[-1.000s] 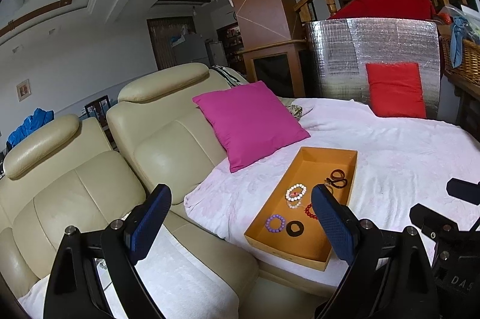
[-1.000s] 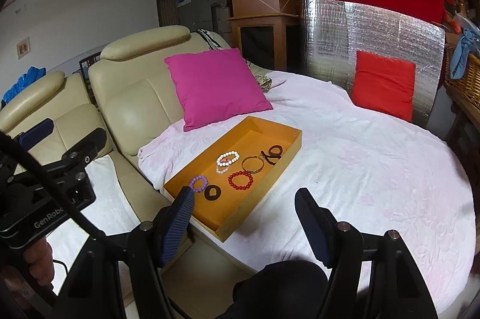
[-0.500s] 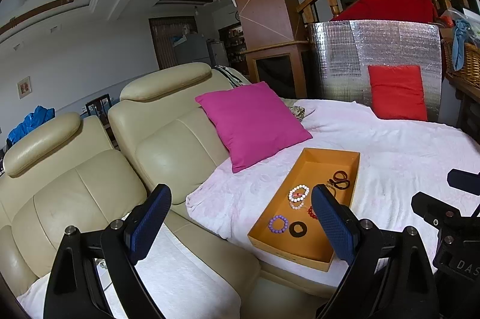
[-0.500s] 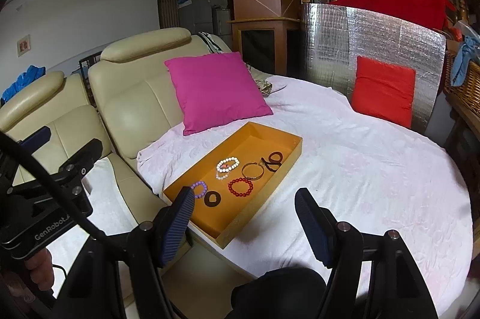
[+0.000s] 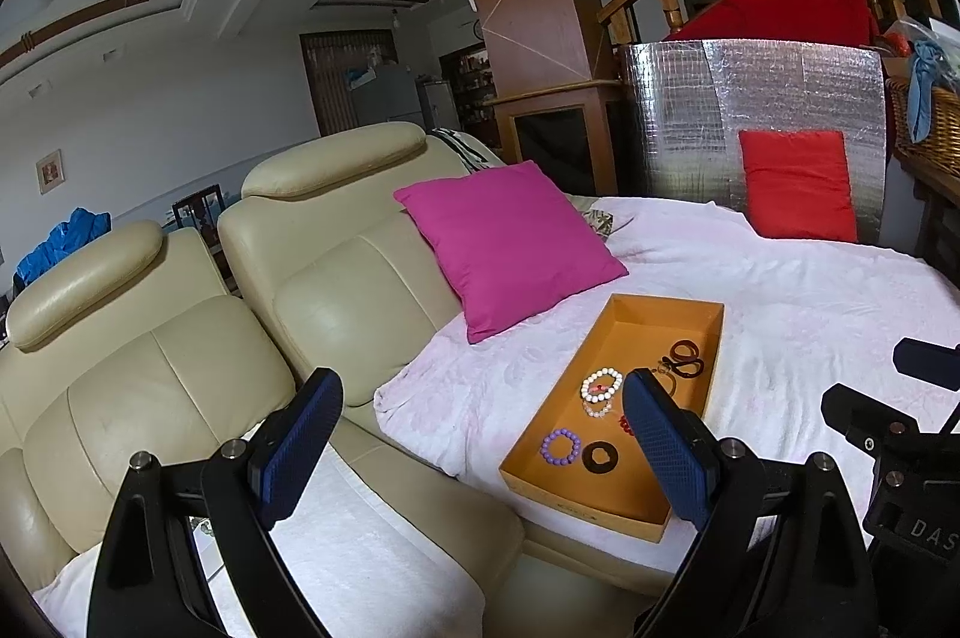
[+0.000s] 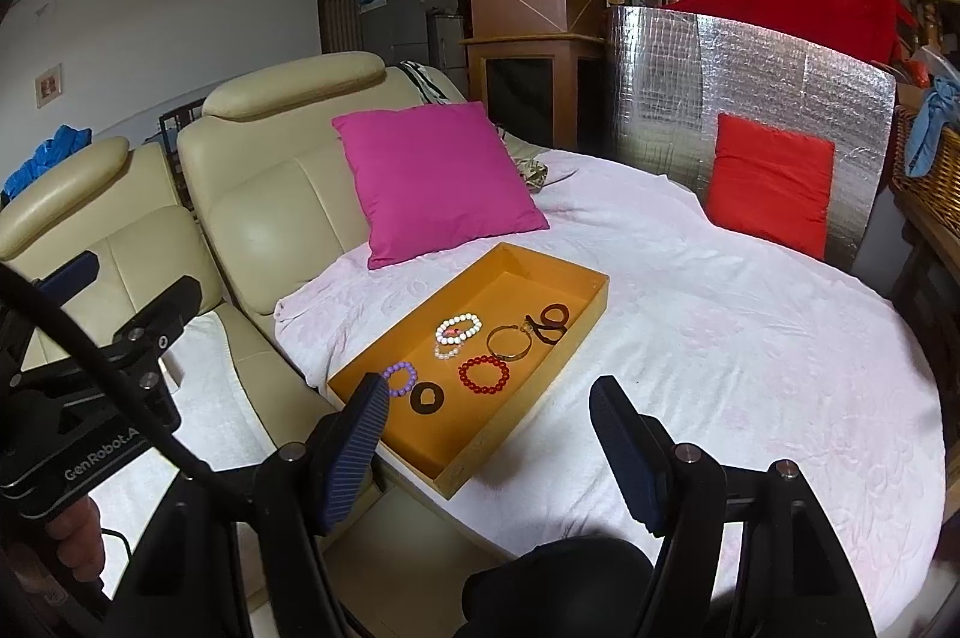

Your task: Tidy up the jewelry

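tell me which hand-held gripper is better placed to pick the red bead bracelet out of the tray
Right, probably. The right hand-held gripper, open and empty, points at the orange cardboard tray, with the red bead bracelet just ahead. The left hand-held gripper is aimed more at the cream sofa.

A shallow orange cardboard tray (image 6: 576, 332) sits on a pale pink, faintly flower-patterned cloth (image 6: 750, 368). Inside lie a purple bead bracelet (image 6: 401, 376), a red bead bracelet (image 6: 483, 375), a white bead bracelet (image 6: 459, 328) with a pinkish spot, a gold-toned bangle (image 6: 509, 343), a dark brown flat ring (image 6: 426, 398) and what look like black loops (image 6: 549, 321). Behind are a magenta square cushion (image 6: 438, 182), a red cushion (image 6: 771, 182) against a silver quilted foil panel (image 6: 720, 80), and cream leather seats (image 6: 264, 194). Each hand-held gripper has blue textured pads (image 5: 666, 449).
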A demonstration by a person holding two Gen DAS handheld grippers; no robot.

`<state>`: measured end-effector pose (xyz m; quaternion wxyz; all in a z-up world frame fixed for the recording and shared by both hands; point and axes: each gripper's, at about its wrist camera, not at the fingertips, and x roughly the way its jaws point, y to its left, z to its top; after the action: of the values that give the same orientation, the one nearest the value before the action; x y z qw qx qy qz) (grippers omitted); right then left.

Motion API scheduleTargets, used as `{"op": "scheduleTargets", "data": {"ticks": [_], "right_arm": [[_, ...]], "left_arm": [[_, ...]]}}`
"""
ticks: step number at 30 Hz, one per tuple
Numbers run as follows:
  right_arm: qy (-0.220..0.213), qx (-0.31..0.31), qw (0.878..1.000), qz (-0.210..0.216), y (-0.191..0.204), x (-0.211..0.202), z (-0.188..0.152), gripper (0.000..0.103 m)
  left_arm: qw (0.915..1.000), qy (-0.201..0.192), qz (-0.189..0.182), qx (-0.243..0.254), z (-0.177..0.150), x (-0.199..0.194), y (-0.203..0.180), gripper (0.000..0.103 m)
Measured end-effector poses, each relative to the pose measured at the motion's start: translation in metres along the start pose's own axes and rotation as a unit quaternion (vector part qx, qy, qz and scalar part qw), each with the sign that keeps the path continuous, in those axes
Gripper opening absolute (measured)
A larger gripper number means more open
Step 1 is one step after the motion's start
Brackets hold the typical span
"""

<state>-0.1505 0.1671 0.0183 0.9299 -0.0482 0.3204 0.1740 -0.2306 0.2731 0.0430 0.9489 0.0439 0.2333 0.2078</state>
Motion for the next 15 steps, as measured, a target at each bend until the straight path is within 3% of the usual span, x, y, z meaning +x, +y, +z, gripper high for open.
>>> {"op": "scheduleTargets", "data": {"ticks": [15], "right_arm": [[0.001,-0.007,1.0,0.0,0.0021,0.0058,0.002,0.073]], "left_arm": [[1.0,0.006,0.006,0.0,-0.0022,0.006,0.0049,0.094]]}}
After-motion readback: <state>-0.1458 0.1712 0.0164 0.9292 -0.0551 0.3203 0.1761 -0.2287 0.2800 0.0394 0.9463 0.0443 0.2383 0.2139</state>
